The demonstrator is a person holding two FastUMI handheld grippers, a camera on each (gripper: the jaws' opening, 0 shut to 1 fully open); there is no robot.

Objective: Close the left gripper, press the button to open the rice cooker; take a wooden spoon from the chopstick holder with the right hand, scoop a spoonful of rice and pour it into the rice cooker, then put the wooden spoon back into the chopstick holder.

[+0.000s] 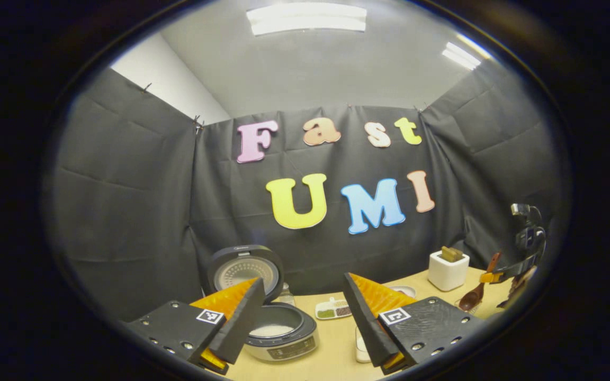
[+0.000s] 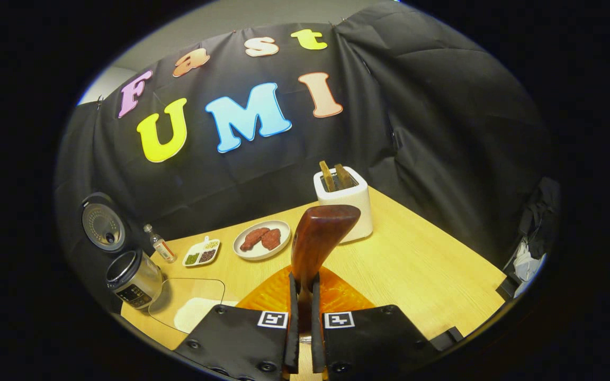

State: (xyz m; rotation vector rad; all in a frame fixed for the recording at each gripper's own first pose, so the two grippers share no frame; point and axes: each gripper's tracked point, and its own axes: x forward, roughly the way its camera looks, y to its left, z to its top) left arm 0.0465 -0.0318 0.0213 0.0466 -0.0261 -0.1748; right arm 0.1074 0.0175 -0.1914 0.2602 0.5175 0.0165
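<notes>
Two steps look done, judging by the scene: rice cooker (image 1: 278,330) sits at the table's (image 2: 416,264) left w/ lid up, and the wooden spoon (image 2: 318,241) is out of the chopstick holder (image 2: 346,203), clamped by its handle btwn the right gripper's (image 2: 301,317) fingers, bowl end raised over the table. Can't tell if the scoop and pour are finished; returning the spoon to the holder is def still left. Left gripper (image 1: 297,323) hangs near the cooker w/ fingers spread wide, gripping nothing. Containers, left to right in the right gripper view: cooker pot, which in the left gripper view has a pale layer at the bottom, prob rice; small bottle (image 2: 160,244); divided dish (image 2: 202,253) w/ green and dark grains; clear glass vessel (image 2: 191,304) w/ white rice, nearest the fingers; plate (image 2: 261,239) w/ two reddish pieces; white holder at the back w/ two more wooden handles sticking up.
</notes>
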